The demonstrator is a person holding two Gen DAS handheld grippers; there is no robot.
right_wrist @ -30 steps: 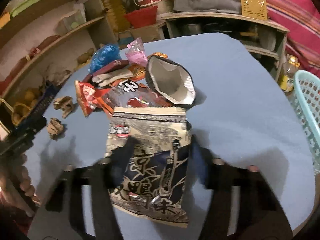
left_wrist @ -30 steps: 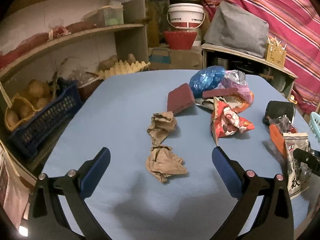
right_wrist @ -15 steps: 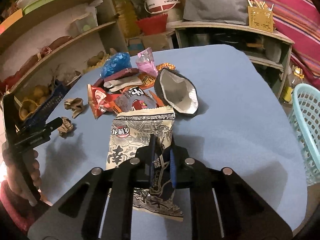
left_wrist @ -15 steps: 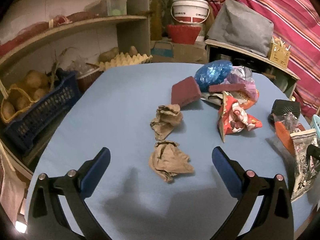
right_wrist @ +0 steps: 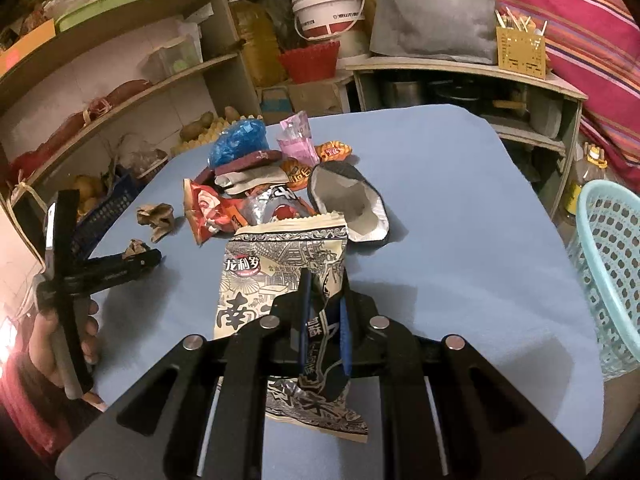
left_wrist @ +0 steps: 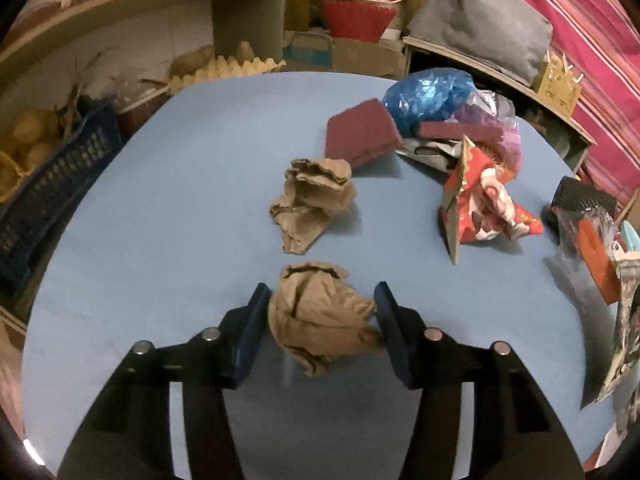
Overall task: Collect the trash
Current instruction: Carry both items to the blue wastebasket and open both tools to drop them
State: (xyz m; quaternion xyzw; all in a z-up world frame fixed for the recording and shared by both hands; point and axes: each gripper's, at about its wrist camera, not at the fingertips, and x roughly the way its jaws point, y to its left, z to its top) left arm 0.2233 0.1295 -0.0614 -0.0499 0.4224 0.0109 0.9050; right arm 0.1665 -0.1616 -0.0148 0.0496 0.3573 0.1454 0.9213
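Two grippers busy: left gripper [left_wrist: 320,312] straddles the crumpled brown paper ball [left_wrist: 320,316], pads [left_wrist: 256,320] at its sides, not yet squeezing. Right gripper [right_wrist: 323,312] is clenched on the printed snack bag [right_wrist: 280,268]; the teal basket [right_wrist: 608,280] lies to its right, near.

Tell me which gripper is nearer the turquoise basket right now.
Right. The right gripper, shut on the snack bag, sits at the table's near edge with the turquoise basket just to its right. The left gripper is across the table, closing around a crumpled paper ball.
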